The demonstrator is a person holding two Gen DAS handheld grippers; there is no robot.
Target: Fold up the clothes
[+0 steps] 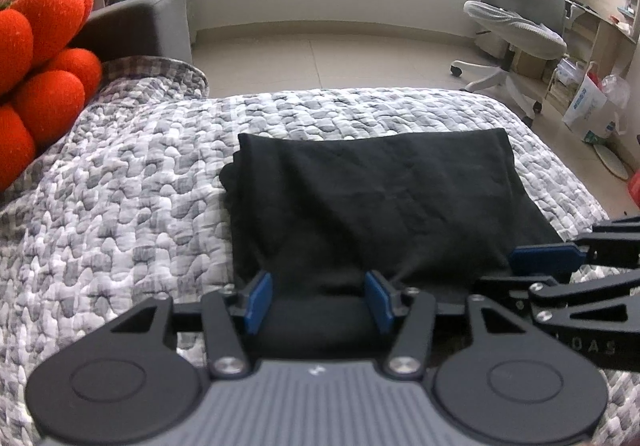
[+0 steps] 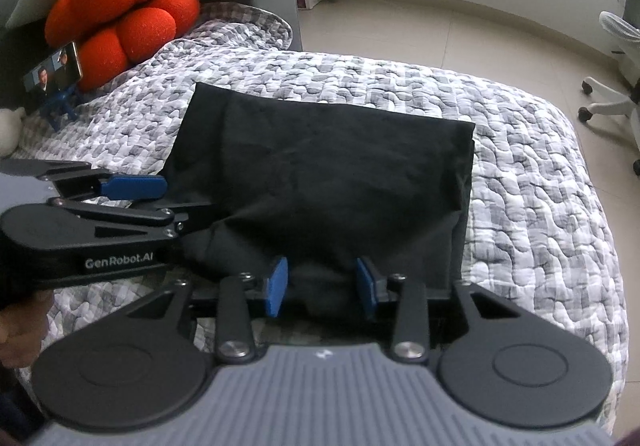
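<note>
A soft, limp black garment [image 1: 372, 198] is lying folded mid-frame on the bed [image 1: 120, 206]; both the left hand-held gripper [image 1: 318, 300] and the right hand-held gripper [image 2: 322, 286] are hovering released at its near edge, the likeliest place to pinch.

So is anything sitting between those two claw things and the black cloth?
Nothing visible. Both the left gripper and right gripper are open, right at the near edge of the black garment, cloth between their pads.

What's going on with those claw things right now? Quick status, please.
Left tool open, right tool open, both at near edge of black garment. Garment folded on quilt. Nothing blocking.
</note>
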